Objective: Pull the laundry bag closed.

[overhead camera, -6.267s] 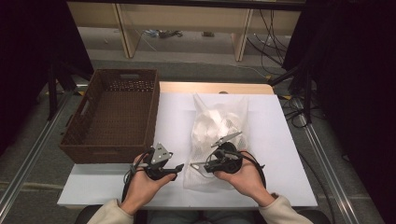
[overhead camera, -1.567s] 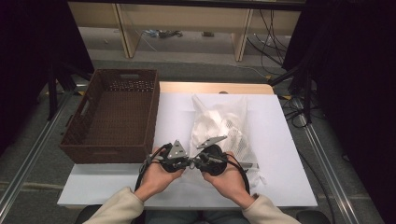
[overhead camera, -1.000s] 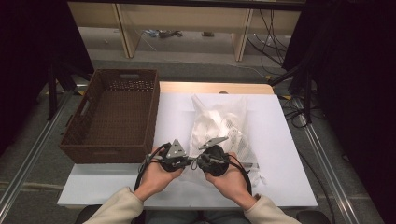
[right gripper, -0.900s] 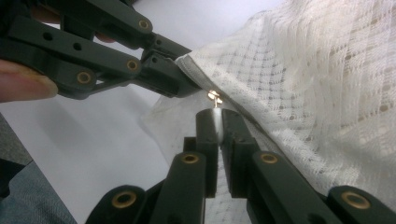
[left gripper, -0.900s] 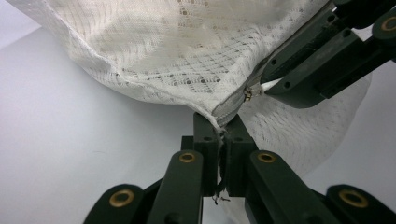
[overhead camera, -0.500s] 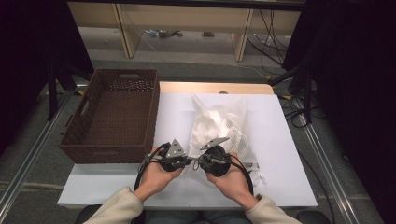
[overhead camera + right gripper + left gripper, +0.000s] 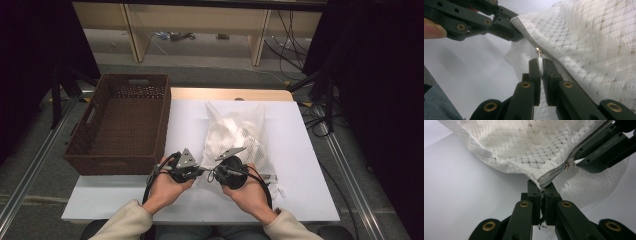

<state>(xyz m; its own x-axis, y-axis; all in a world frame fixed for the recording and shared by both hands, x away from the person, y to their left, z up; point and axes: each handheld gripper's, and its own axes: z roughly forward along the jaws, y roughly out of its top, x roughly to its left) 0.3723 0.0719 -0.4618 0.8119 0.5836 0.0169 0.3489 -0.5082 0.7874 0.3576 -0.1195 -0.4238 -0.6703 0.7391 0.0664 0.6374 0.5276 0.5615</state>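
Clearly, we see a white mesh bag (image 7: 235, 137) lying on the white desk (image 7: 300, 150), just beside a brown woven basket (image 7: 120, 125) at its left. Both claws meet at the near end of the bag.

From the left gripper view, the left claw (image 7: 543, 191) is closed on the bag's corner, where the grey zipper tape (image 7: 554, 175) ends; the fabric is pinched between the two black jaws, and a few loose threads hang below them. Farther off in that view, the right claw (image 7: 577, 163) is closed on the small metal zipper pull (image 7: 567, 165).

From the right gripper view, the right claw (image 7: 539, 60) has its jaws pressed together just under the pull (image 7: 538, 52) (how much of the pull's tab sits between the pads we cannot tell, since the jaws hide it). What is inside the bag is hard to make out through the mesh; we see only pale shapes.

In the high view, the left claw (image 7: 200, 171) and the right claw (image 7: 212, 175) are almost touching, and the hands cover the bag's near edge.
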